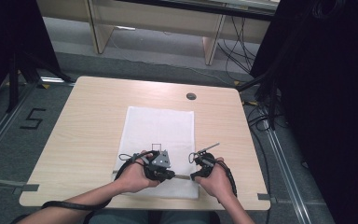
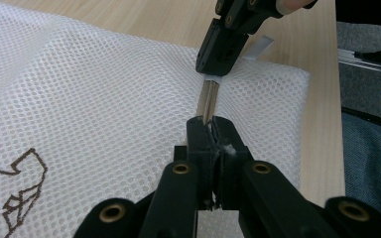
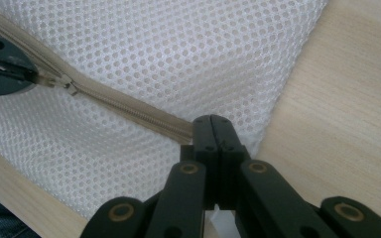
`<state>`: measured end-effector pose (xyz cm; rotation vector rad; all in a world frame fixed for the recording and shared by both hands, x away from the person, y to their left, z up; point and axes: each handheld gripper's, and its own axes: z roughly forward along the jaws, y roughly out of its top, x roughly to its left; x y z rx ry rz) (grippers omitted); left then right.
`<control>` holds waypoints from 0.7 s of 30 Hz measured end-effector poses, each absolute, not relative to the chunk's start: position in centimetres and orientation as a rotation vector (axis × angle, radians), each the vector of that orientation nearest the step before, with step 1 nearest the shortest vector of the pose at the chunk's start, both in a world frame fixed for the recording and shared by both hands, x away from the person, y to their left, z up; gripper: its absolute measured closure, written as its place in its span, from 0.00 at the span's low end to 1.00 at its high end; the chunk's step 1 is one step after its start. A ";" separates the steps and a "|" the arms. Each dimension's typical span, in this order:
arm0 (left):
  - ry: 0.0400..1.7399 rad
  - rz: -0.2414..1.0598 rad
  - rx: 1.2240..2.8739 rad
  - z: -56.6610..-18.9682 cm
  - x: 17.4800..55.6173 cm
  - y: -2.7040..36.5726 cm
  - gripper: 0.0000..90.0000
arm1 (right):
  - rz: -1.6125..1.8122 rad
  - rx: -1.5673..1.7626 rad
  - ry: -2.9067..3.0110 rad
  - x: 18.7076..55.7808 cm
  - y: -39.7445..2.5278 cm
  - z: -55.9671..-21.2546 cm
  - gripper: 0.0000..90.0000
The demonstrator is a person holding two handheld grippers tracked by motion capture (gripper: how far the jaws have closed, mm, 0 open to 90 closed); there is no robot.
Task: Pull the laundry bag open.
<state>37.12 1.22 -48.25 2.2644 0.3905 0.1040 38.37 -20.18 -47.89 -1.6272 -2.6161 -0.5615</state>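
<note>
A: Both tongs are clamped on the zip (image 3: 129, 111) of a white mesh bag (image 1: 161, 128) lying flat mid-table (image 1: 88, 126). The left gripper (image 2: 212, 130) pinches the slider; the right gripper (image 3: 213, 124) grips the zip's end at the bag's corner.

B: How will it handle?

A: Likely light, limp and prone to bunching. Hold the stiffer zip tape, not the netting.
</note>
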 end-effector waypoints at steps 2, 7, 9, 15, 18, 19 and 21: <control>0.391 0.103 2.268 -48.2 37.2 1.4 0.97 | -0.565 -1.627 -2.615 38.4 -20.2 -47.9 1.00; 0.386 0.112 2.279 -48.1 37.1 1.7 0.97 | -0.562 -1.631 -2.610 38.4 -20.2 -47.9 1.00; 0.396 0.103 2.267 -48.0 37.0 1.8 0.97 | -0.564 -1.627 -2.612 38.4 -20.2 -47.9 1.00; 0.398 0.104 2.263 -48.0 37.0 2.1 0.97 | -0.600 -1.589 -2.651 38.5 -20.4 -48.1 1.00; 0.397 0.106 2.266 -47.9 37.0 2.2 0.97 | -0.568 -1.621 -2.608 38.4 -20.3 -47.9 1.00; 0.401 0.105 2.265 -47.9 37.0 2.3 0.97 | -0.610 -1.586 -2.645 38.5 -20.4 -48.1 1.00; 0.399 0.108 2.266 -47.8 37.0 2.5 0.97 | -0.599 -1.585 -2.645 38.5 -20.4 -48.1 1.00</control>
